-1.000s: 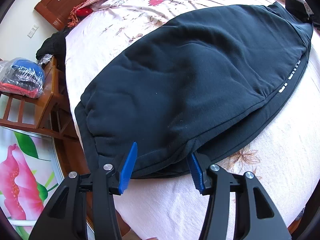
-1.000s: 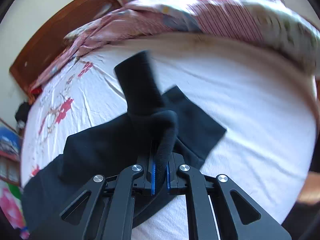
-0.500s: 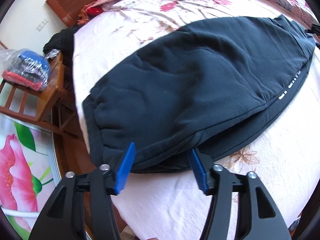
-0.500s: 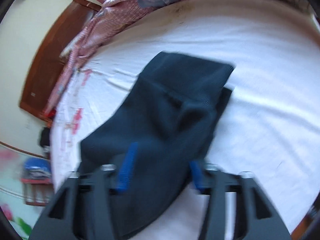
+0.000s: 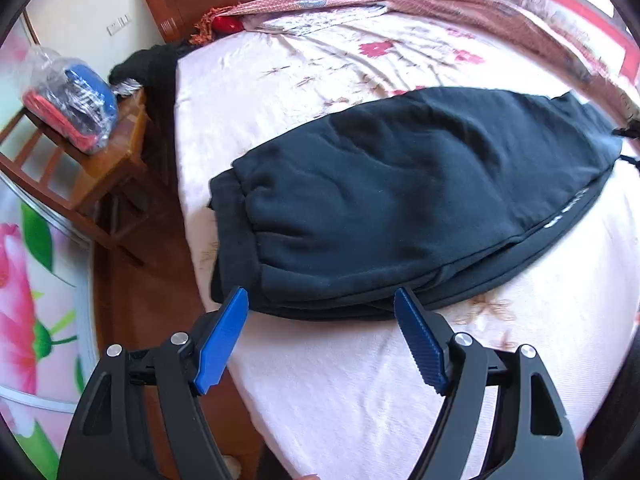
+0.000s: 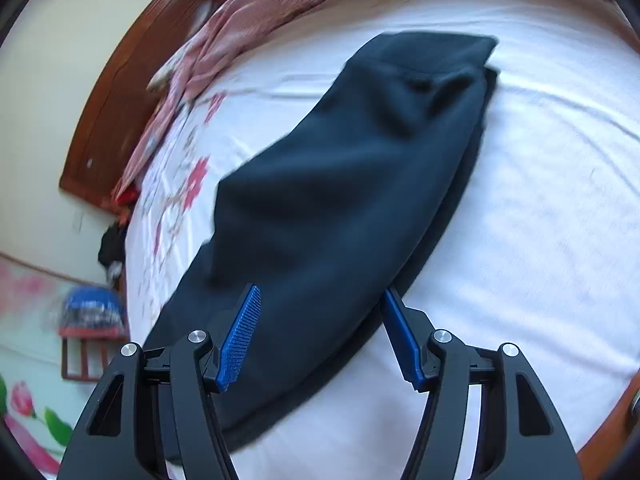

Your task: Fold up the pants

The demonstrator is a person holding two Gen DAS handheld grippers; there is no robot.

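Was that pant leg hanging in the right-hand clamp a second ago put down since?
Yes. The pant leg dropped from the right gripper, whose jaws have just opened, and lies flat on the rest of the pants on the white bed sheet.

Both tools look the same. The left gripper [image 5: 321, 304] has two black plastic arms with triangle-shaped holes and round silver screws. Its fingers [image 5: 222, 340] are blue with fine ribs. The right gripper [image 6: 320, 300] has the same black frame and blue ribbed fingers [image 6: 239, 338].

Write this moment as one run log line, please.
pants: folded lengthwise, lying on bed | left gripper: open, jaws just widened, empty | right gripper: open, jaws just released pants
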